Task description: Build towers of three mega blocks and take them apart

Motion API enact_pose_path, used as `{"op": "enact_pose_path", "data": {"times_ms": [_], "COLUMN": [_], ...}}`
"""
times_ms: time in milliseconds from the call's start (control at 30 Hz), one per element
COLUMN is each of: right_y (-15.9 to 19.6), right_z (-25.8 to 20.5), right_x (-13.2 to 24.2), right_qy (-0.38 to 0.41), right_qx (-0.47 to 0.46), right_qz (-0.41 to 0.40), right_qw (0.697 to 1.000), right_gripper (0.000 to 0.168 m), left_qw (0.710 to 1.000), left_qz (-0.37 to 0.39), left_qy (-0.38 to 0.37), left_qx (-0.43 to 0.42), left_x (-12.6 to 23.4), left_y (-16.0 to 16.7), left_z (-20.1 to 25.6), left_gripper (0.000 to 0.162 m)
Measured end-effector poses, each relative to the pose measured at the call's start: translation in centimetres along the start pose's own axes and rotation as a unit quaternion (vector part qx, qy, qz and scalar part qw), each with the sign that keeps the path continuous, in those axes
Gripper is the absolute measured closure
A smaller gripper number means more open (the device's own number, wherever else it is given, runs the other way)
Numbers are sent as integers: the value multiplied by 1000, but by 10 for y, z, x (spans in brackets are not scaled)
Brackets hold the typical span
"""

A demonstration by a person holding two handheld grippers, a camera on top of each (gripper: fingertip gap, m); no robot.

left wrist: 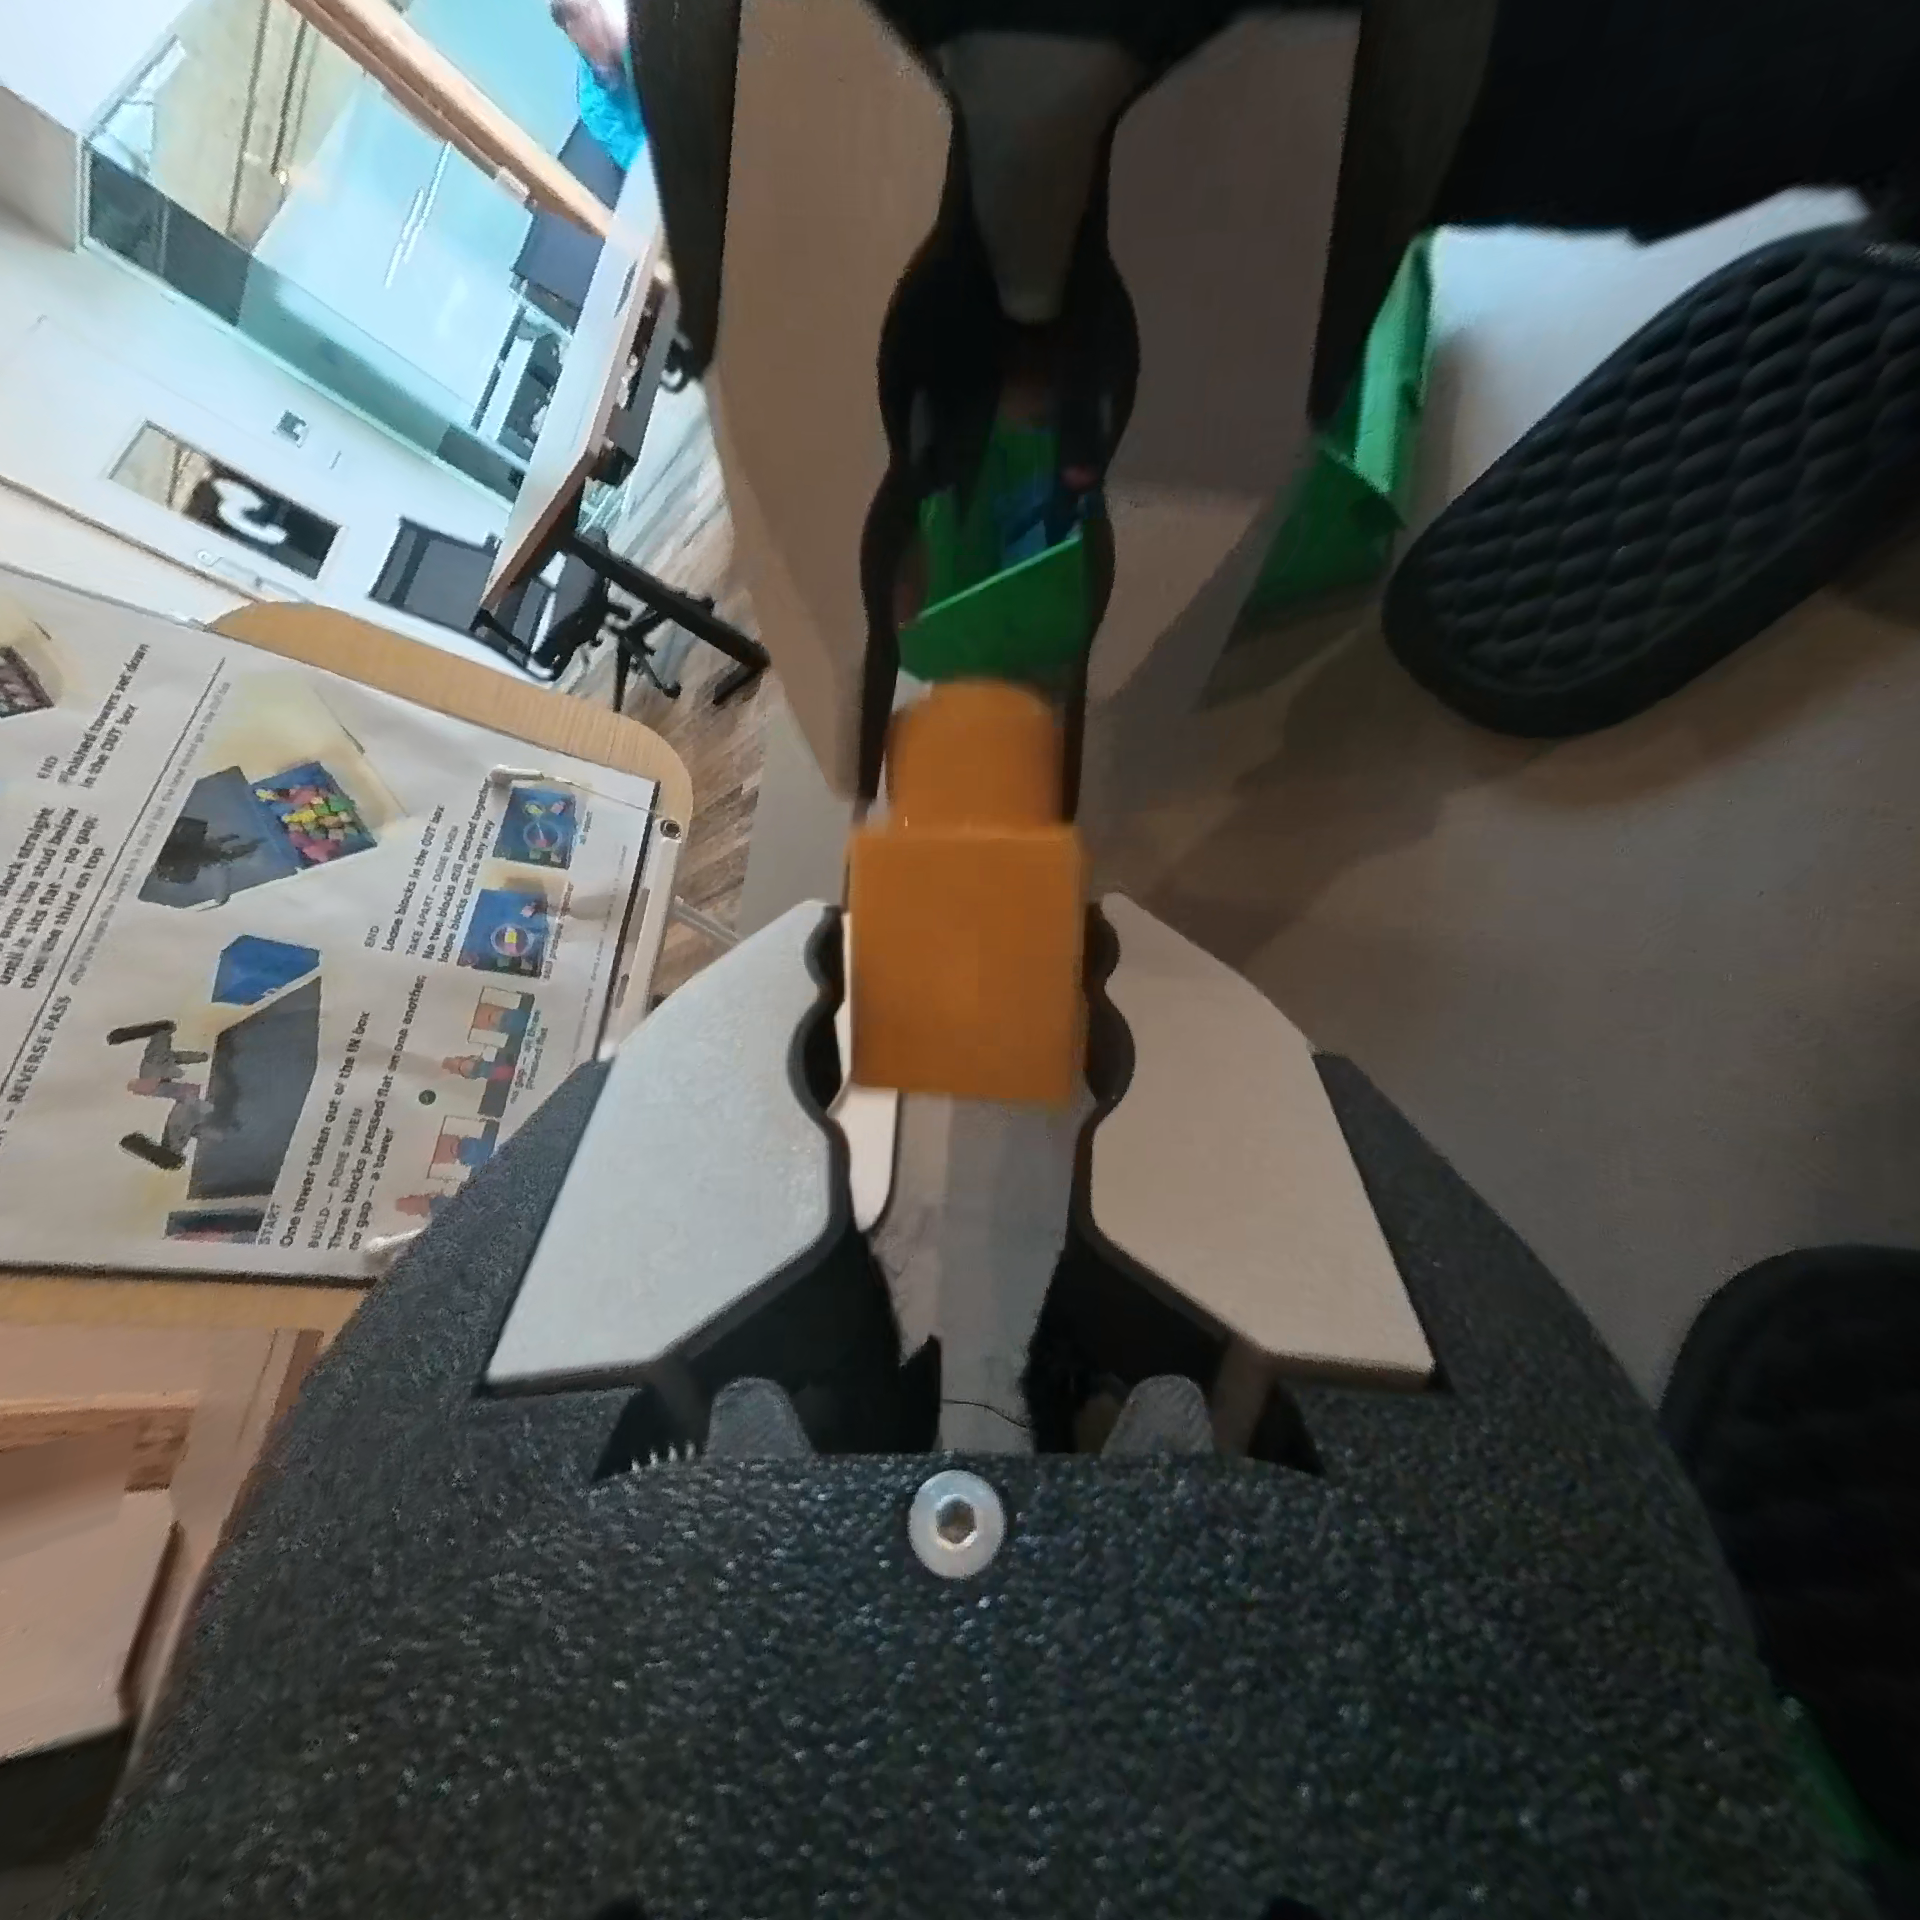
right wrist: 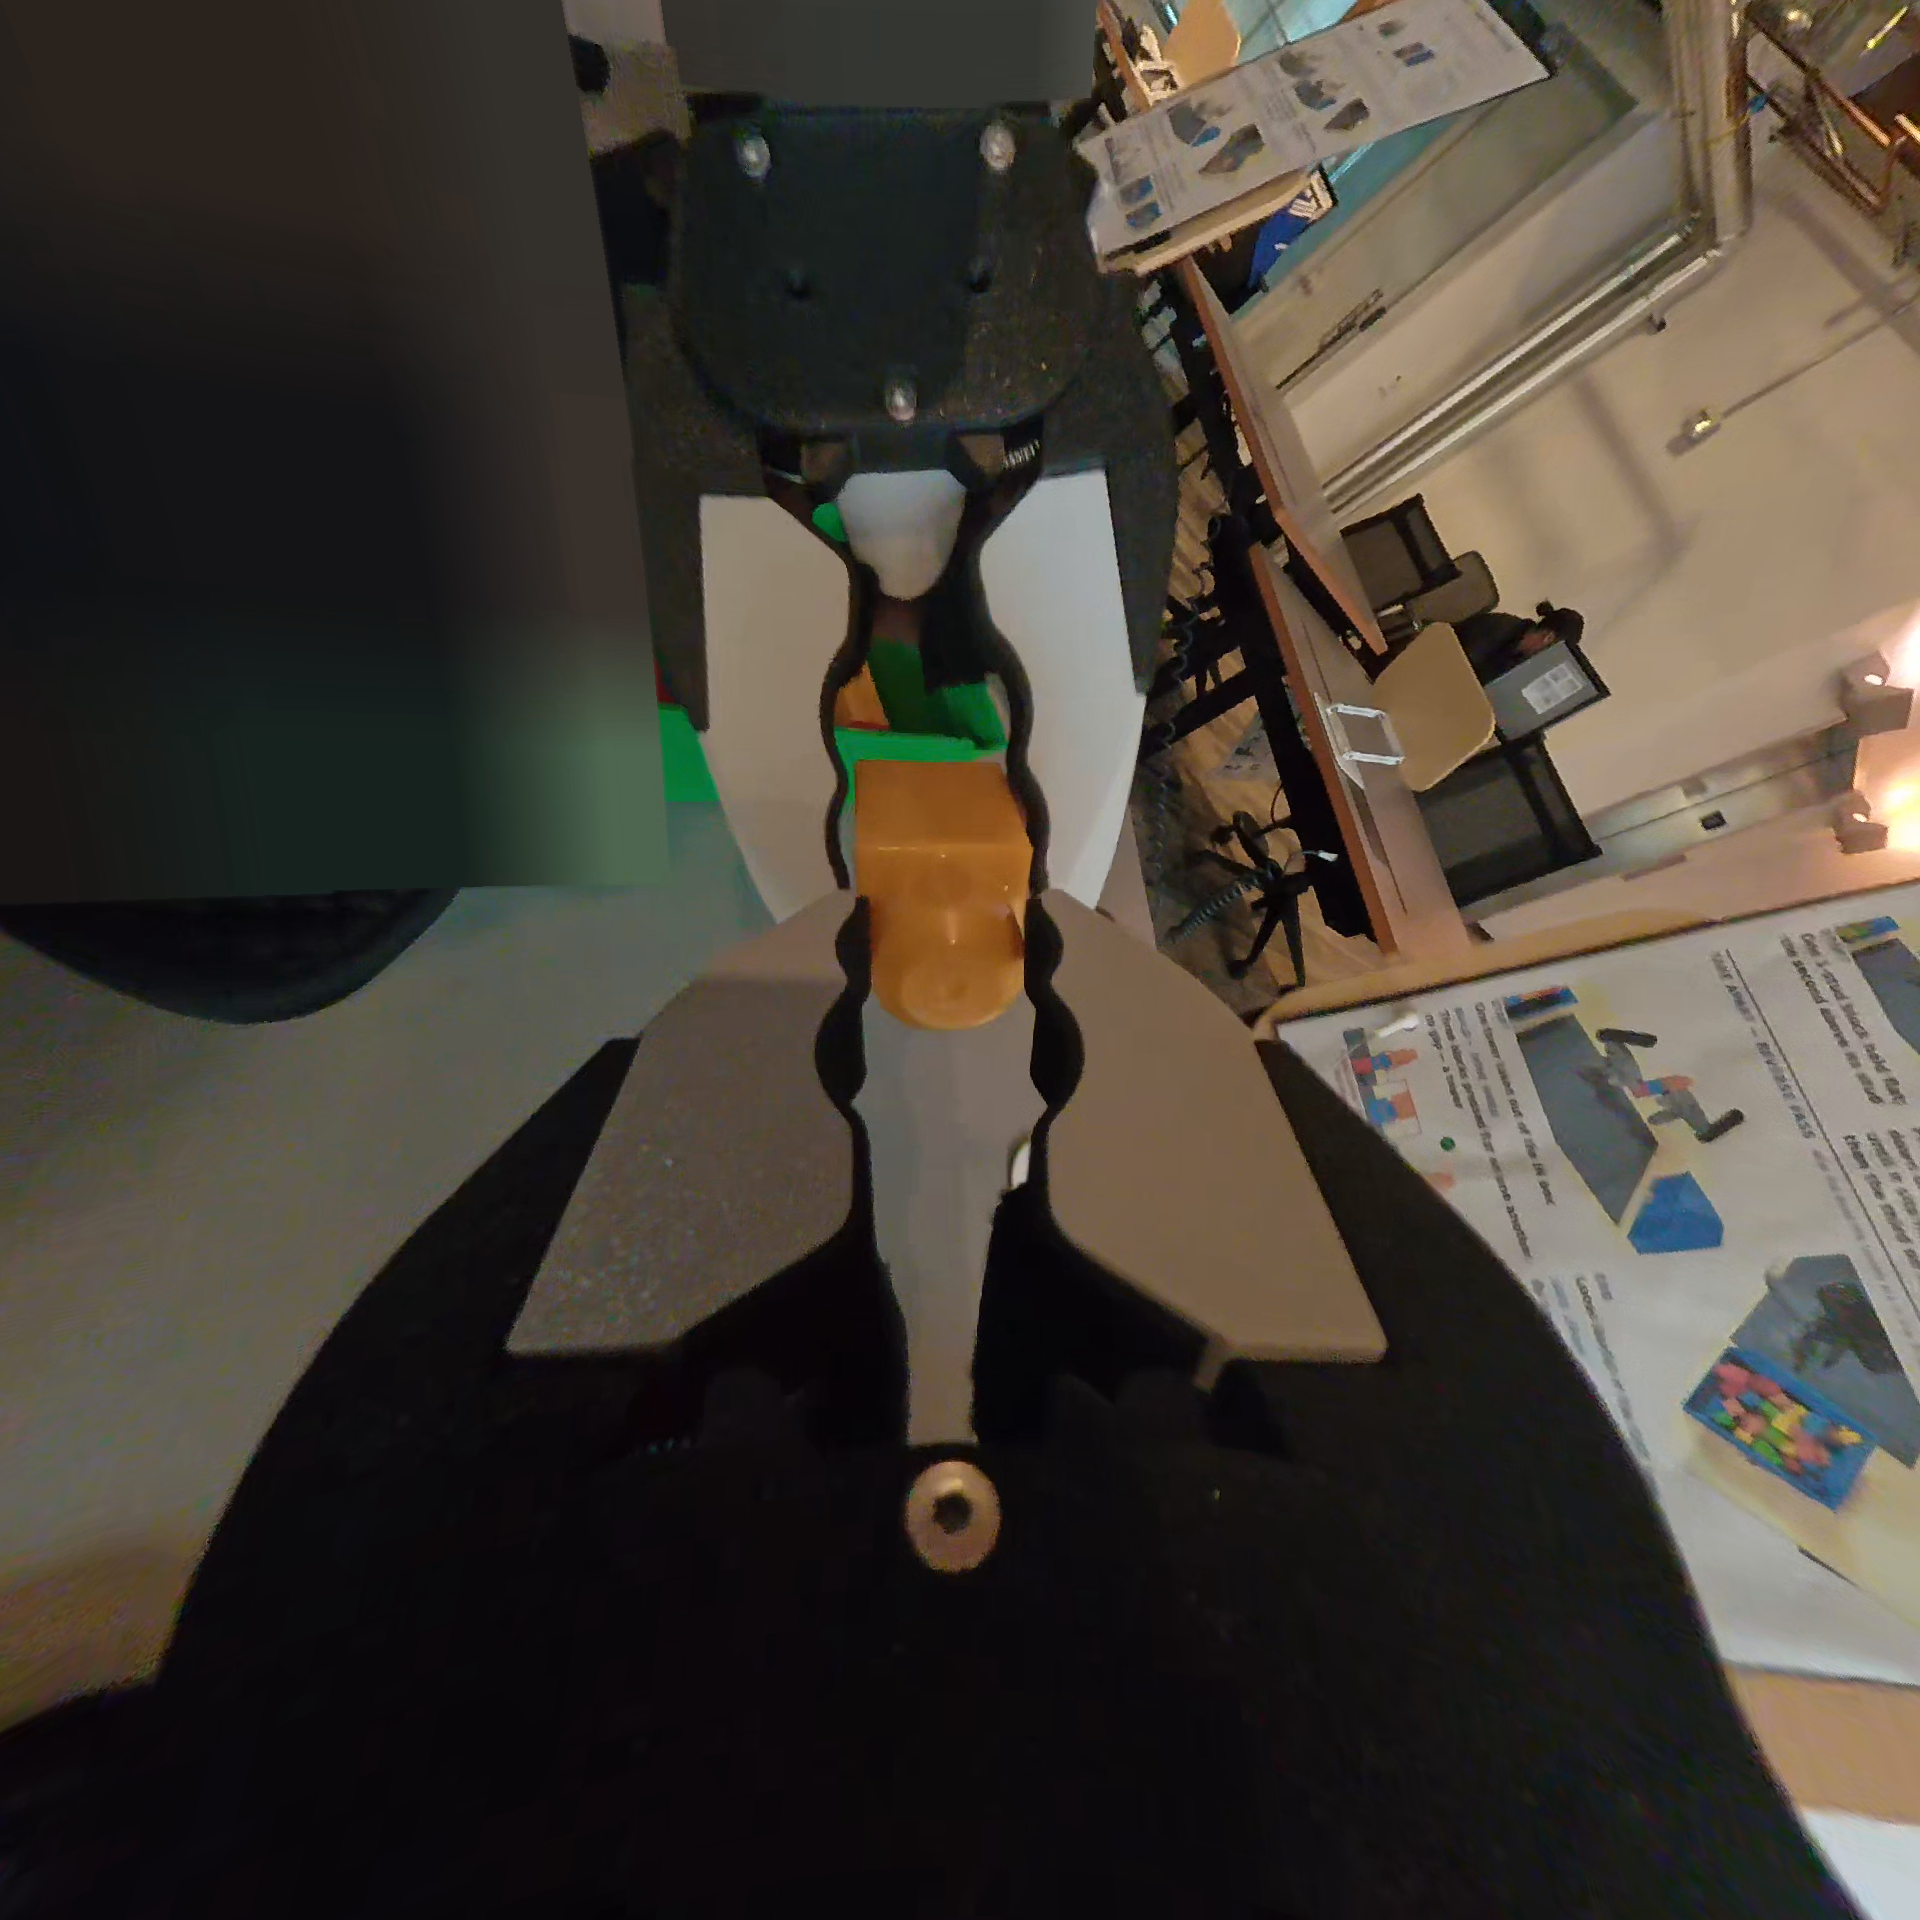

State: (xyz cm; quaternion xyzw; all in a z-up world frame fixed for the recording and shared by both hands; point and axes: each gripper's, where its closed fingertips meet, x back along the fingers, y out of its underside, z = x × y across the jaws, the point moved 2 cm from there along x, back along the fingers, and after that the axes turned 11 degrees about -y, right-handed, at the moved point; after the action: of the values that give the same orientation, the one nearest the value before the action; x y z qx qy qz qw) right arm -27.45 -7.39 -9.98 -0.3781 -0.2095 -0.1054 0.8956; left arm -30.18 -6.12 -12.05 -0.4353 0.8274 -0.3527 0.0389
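Observation:
One orange one-stud mega block (left wrist: 961, 977) is held in the air between both grippers, which face each other tip to tip. My left gripper (left wrist: 966, 935) is shut on the block's square body. My right gripper (left wrist: 971, 774) comes in from the far side and is shut on the stud. In the right wrist view my right gripper (right wrist: 940, 920) pinches the stud of the orange block (right wrist: 940, 966), and my left gripper (right wrist: 935, 852) holds the body beyond it. A green box (left wrist: 997, 613) lies behind, with a green block (right wrist: 899, 675) in it.
A printed instruction sheet (left wrist: 260, 935) lies on the wooden table to the left; it also shows in the right wrist view (right wrist: 1662, 1195). A black mesh-textured object (left wrist: 1662, 499) lies on the white surface at the right. Desks and chairs stand in the background. My two grippers' fingertips are within a few centimetres of each other.

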Motion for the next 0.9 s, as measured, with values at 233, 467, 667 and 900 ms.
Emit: {"op": "enact_pose_path", "data": {"times_ms": [233, 467, 667, 900], "right_y": [44, 127, 203, 277], "right_z": [0, -30, -74, -112], "right_x": [61, 153, 209, 232], "right_qy": [22, -1, -63, -144], "right_qx": [-40, -144, -238, -270], "right_qz": [-118, -324, -474, -565], "right_qw": [992, 935, 845, 766], "right_gripper": [140, 141, 140, 140], "left_qw": [997, 989, 980, 978], "left_qz": [-23, -10, -20, -22], "left_qy": [-69, -132, -172, -183], "left_qx": [17, 68, 100, 101], "left_x": [17, 52, 74, 79], "left_y": [20, 40, 60, 63], "left_z": [-23, -45, -55, -58], "left_gripper": [114, 114, 115, 115]}}
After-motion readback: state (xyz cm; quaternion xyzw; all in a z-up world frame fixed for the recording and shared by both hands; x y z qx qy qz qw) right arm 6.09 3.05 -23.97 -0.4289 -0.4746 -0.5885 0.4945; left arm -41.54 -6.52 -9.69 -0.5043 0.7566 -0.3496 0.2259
